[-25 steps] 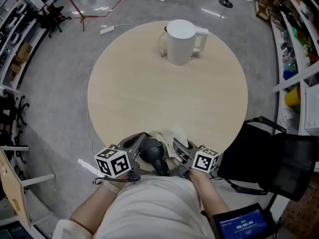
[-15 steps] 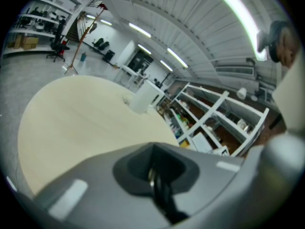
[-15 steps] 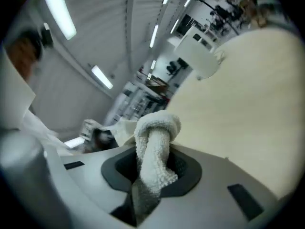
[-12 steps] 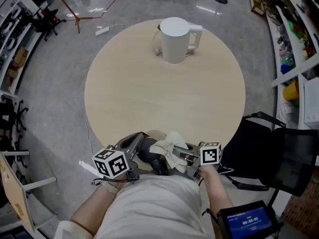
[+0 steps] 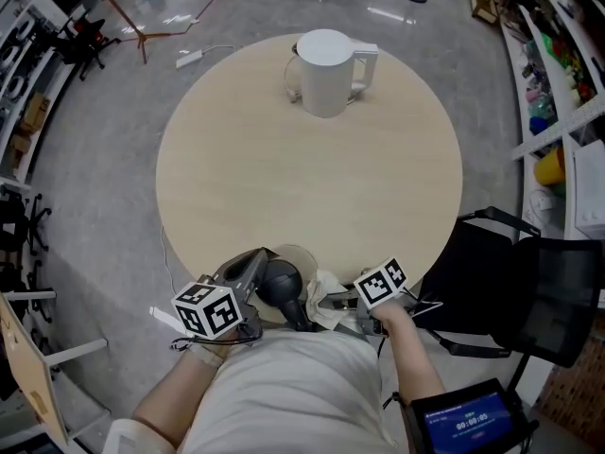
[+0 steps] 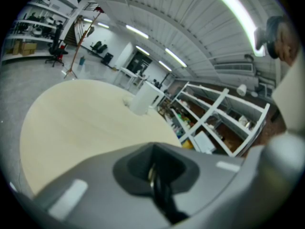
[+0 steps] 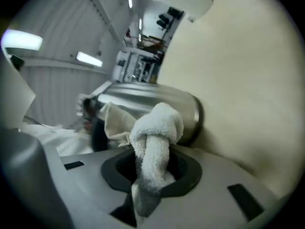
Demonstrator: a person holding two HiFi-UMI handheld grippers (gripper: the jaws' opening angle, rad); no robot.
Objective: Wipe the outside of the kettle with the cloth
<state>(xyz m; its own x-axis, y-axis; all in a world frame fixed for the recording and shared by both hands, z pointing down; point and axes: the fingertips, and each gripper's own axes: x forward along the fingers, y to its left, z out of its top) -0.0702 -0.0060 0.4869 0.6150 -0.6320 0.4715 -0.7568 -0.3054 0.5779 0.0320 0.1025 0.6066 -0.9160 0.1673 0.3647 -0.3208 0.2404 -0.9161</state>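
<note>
Kettle parked at the near edge of the table, a gripper on each side of it

From my feed, the left gripper (image 5: 250, 270) sits just left of the kettle (image 5: 282, 283) with its jaws pulled together on a thin dark strip (image 6: 159, 192). I can't tell what that strip belongs to. The steel kettle, black on top, stands on the round table (image 5: 302, 168) right in front of the person, well apart from the white jug (image 5: 326, 60) on the far side. Just right of it is the cloth (image 5: 327, 288) – the right gripper (image 5: 333, 303) has its jaws clamped on that white wad, bunched end poking out right by the kettle's side, though I can't tell whether it touches.
</note>
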